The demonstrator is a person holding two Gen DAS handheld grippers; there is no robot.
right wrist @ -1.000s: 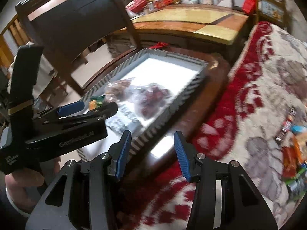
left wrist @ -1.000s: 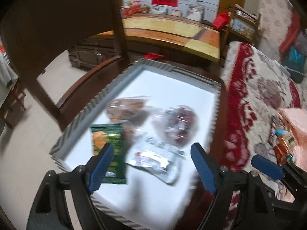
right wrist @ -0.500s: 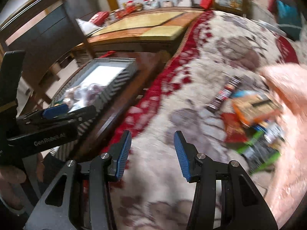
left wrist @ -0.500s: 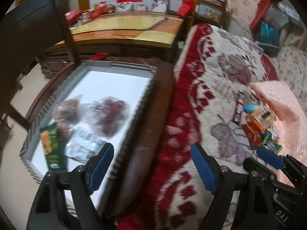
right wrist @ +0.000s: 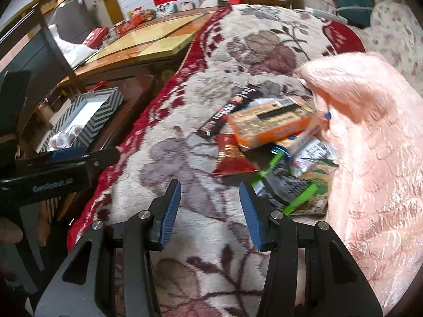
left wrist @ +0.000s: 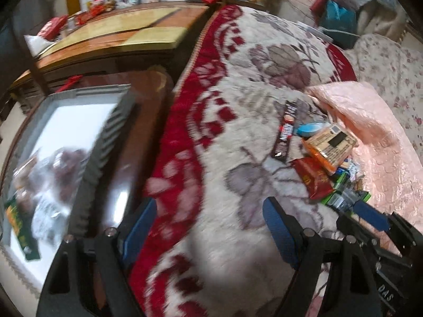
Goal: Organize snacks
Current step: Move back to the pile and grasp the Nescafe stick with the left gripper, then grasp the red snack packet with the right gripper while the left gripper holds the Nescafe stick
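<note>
A floral blanket [right wrist: 185, 121] covers the bed, and the snack pile [right wrist: 277, 153] lies on it against a pink quilt [right wrist: 375, 137], in the right half of both views. The tray [left wrist: 113, 129] with bagged snacks sits at far left. The right gripper [right wrist: 210, 211], jaws apart and empty, is nearer the pile, which lies just up-right of it. The left gripper [left wrist: 208, 229], jaws wide and empty, sits further left. The dark stick packet [right wrist: 227, 113] runs diagonally, lower-left to upper-right.
</note>
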